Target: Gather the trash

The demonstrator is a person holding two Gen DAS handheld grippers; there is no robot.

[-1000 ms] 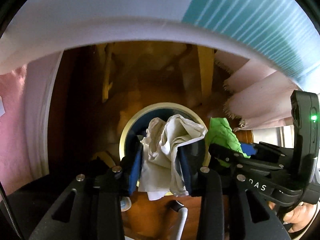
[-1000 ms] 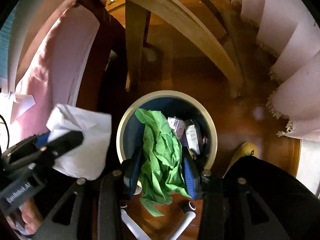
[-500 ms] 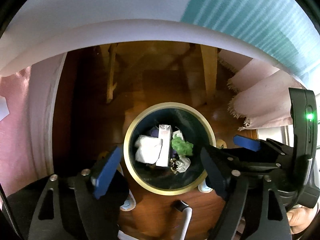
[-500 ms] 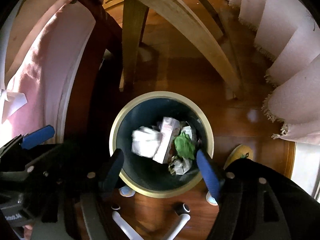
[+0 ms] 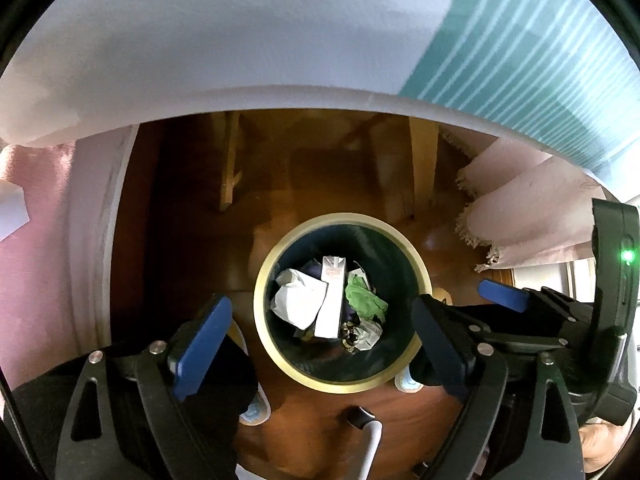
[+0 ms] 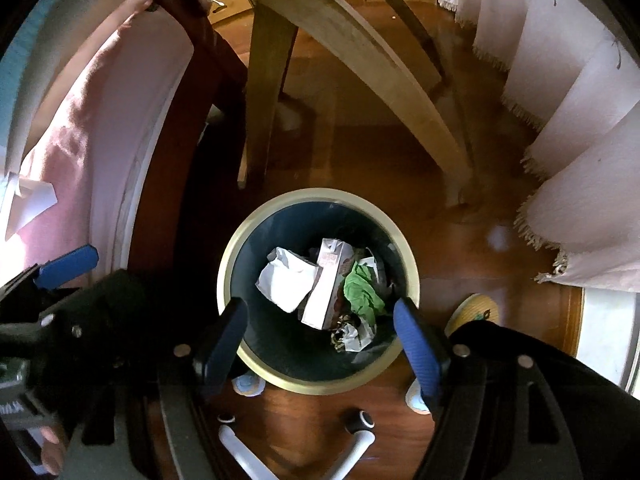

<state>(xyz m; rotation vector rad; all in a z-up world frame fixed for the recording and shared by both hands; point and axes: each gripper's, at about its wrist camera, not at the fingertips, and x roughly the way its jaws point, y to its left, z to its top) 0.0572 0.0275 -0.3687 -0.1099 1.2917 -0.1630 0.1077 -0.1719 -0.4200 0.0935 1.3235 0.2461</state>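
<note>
Both pairs of tongs hang over a round waste bin (image 5: 340, 382) on the wooden floor (image 6: 460, 208), pointing steeply down into it. The left tongs (image 5: 320, 344) are spread wide and widening further — nothing sits between their blue pads (image 5: 200, 344), which frame the bin's pale rim from either side without touching it. The right tongs (image 6: 320, 344) also stand wide apart, empty, their pads level with the near part of the rim in the right wrist view.

The trash lies inside the dark bin: a crumpled white paper (image 6: 286, 280) on the left side, a pale carton (image 6: 326, 284) leaning across the middle, a crumpled green paper (image 6: 362, 292) to its right, and a small crinkled wrapper (image 6: 352, 334) below that — all well under the tongs and apart from them.

In the left wrist view the right tongs show at the right edge (image 5: 500, 296), with a green light on the housing. In the right wrist view the left tongs appear at the left edge (image 6: 66, 266). Fringed pink cloth (image 6: 580, 220) hangs at the right, and pale wooden furniture legs (image 6: 268, 92) stand beyond the bin.
</note>
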